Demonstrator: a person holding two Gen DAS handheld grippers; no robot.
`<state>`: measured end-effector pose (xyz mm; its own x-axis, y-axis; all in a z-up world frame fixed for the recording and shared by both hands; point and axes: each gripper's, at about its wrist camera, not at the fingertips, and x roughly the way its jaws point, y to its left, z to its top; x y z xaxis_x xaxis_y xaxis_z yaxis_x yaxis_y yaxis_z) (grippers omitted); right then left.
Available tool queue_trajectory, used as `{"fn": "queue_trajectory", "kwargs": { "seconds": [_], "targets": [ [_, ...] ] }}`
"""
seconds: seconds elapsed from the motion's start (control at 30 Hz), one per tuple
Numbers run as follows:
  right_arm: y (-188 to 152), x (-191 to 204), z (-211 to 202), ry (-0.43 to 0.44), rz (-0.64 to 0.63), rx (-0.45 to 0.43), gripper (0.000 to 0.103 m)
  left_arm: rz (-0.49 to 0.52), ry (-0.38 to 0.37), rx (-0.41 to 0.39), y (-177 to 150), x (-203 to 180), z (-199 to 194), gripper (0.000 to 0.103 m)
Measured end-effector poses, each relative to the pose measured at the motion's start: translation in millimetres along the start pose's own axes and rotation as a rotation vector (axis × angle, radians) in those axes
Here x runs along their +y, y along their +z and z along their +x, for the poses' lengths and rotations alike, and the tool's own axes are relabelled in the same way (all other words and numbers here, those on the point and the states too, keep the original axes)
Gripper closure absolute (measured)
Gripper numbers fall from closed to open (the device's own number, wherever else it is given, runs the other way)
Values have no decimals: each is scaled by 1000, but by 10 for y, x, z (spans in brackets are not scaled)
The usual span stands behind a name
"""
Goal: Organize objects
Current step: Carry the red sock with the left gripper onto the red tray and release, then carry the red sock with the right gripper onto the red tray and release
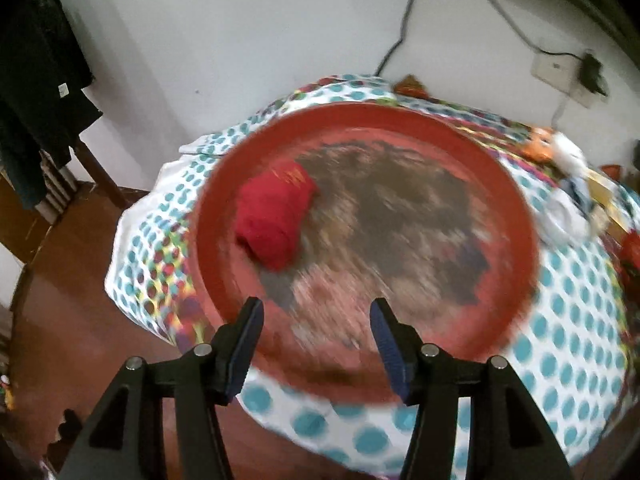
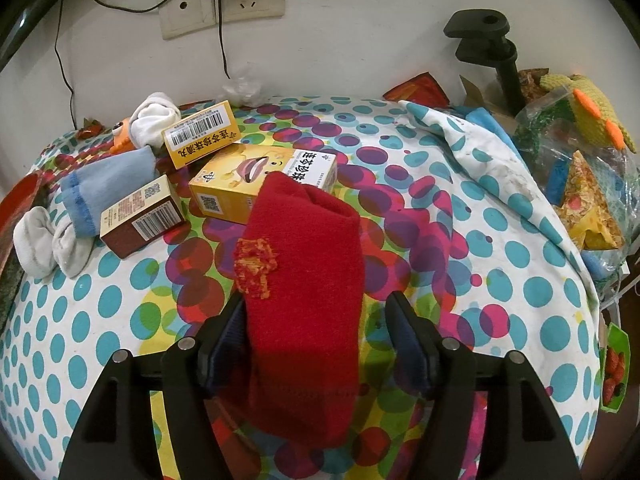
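Observation:
In the left wrist view, a round red tray point(image 1: 500, 184) lies on the dotted tablecloth with a rolled red sock point(image 1: 276, 216) on its left part. My left gripper point(image 1: 316, 312) is open and empty above the tray's near rim. In the right wrist view, my right gripper point(image 2: 316, 308) has its jaws wide around a folded red sock point(image 2: 304, 280) with a yellow-orange patch; only the left finger seems to touch it. Behind it lie yellow boxes point(image 2: 256, 184) point(image 2: 202, 134), a brown box point(image 2: 142, 216), a blue sock point(image 2: 104, 188) and white socks point(image 2: 48, 244) point(image 2: 154, 120).
A folded-over corner of the cloth point(image 2: 488, 160) and bags of snacks with a knitted toy point(image 2: 580, 152) crowd the right side. A black clamp point(image 2: 488, 48) stands at the back right. Wall sockets with cables point(image 2: 224, 4) are behind the table. The table edge and wooden floor point(image 1: 80, 320) are at left.

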<state>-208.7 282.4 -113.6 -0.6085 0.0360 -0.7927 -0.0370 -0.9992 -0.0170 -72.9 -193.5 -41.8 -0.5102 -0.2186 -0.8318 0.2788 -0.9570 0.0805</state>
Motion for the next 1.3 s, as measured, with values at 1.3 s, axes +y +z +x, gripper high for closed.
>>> {"fn": "queue_trajectory", "kwargs": {
  "seconds": [1.3],
  "targets": [
    [-25,1368,-810,201,-180,-147,69,-117,-17,-87,-717,684,-149,46]
  ]
}}
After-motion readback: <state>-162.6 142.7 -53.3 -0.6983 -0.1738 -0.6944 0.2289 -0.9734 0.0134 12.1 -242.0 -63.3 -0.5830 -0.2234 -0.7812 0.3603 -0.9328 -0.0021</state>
